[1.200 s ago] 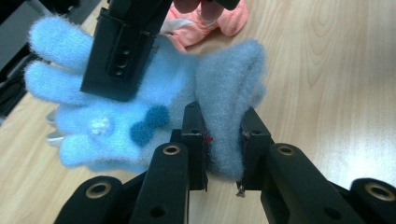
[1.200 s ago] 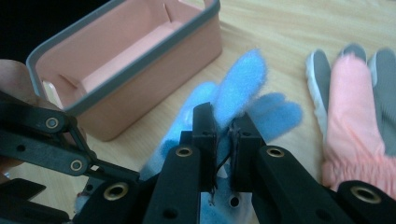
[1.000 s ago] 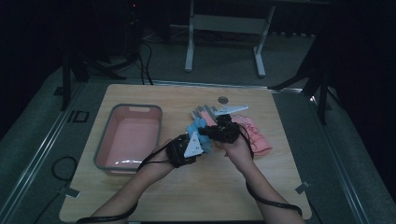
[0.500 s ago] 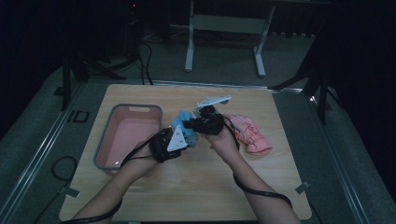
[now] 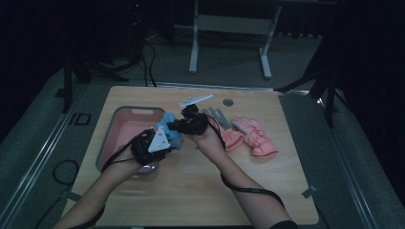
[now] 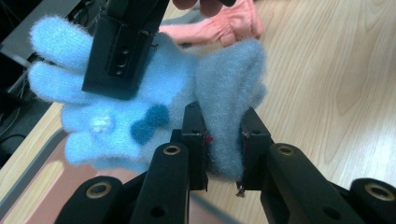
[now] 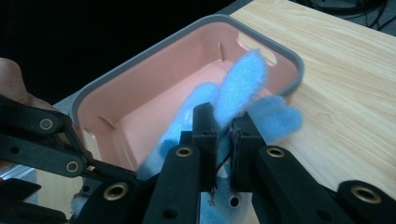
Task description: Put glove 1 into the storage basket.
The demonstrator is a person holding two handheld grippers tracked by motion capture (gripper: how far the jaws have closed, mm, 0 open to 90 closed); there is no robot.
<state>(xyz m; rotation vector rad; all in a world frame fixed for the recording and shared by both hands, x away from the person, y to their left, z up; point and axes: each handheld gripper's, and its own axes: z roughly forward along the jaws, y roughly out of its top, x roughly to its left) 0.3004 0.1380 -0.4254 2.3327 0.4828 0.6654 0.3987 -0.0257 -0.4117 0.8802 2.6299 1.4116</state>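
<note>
Both tools have the blue glove (image 5: 169,131) pinched in the air at the bin's (image 5: 125,125) near-right rim: the left gripper (image 6: 223,140) is clamped on its cuff, the right gripper (image 7: 223,133) is closed on a finger end, so the glove stretches between them with the left hand closer to the bin. The bin's open mouth lies just left of the glove with nothing in between. The pink gloves (image 5: 248,136) and grey glove (image 5: 216,116) lie well right of the bin on the table (image 5: 200,191).
</note>
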